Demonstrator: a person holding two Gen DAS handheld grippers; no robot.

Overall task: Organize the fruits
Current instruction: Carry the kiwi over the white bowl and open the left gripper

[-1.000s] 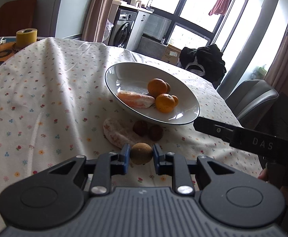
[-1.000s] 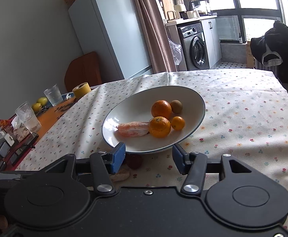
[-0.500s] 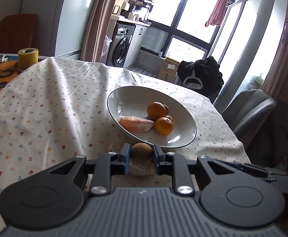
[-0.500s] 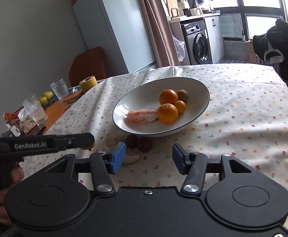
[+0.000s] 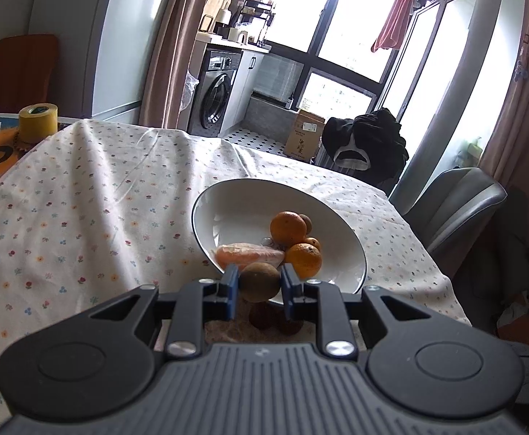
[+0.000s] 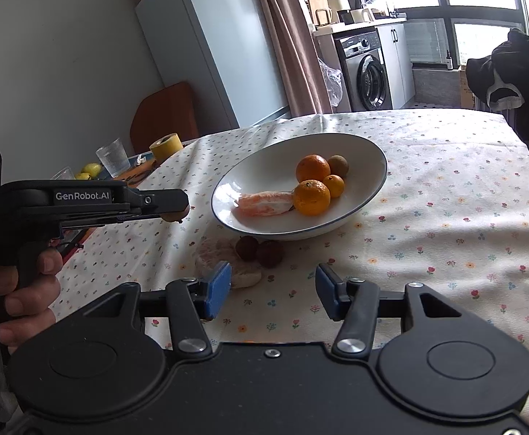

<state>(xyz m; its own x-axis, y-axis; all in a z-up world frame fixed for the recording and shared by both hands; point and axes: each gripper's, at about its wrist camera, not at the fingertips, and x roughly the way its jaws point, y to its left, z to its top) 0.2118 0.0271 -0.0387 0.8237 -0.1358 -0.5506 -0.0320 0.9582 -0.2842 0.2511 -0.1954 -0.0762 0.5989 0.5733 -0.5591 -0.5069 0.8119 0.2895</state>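
A white bowl [image 6: 369,188] sits mid-frame on the desk [image 6: 446,217] under a flowered cloth, holding two oranges [image 6: 311,197], a small orange fruit, a brown fruit and a peeled pink segment [image 6: 264,203]. Just below the bowl's near rim in the right wrist view lie two dark red fruits [image 6: 259,250] and a pale peeled piece [image 6: 224,264], touching the cloth. A yellow tape roll [image 5: 37,123] stands at the left edge of the left wrist view, well apart from the bowl; a glass [image 6: 113,152] stands near it.

The left gripper [image 5: 259,284] pinches a round brown fruit [image 5: 259,282] between its blue fingers [image 5: 230,290], held in the air in front of the bowl's near rim. A hand [image 6: 21,290] grips its handle at the left of the right wrist view. The right gripper [image 6: 270,290] has its fingers spread with nothing between them, over bare cloth.

Compared with a second ago, the left gripper and its fruit have risen off the cloth, so the bowl now sits lower and closer in its view.
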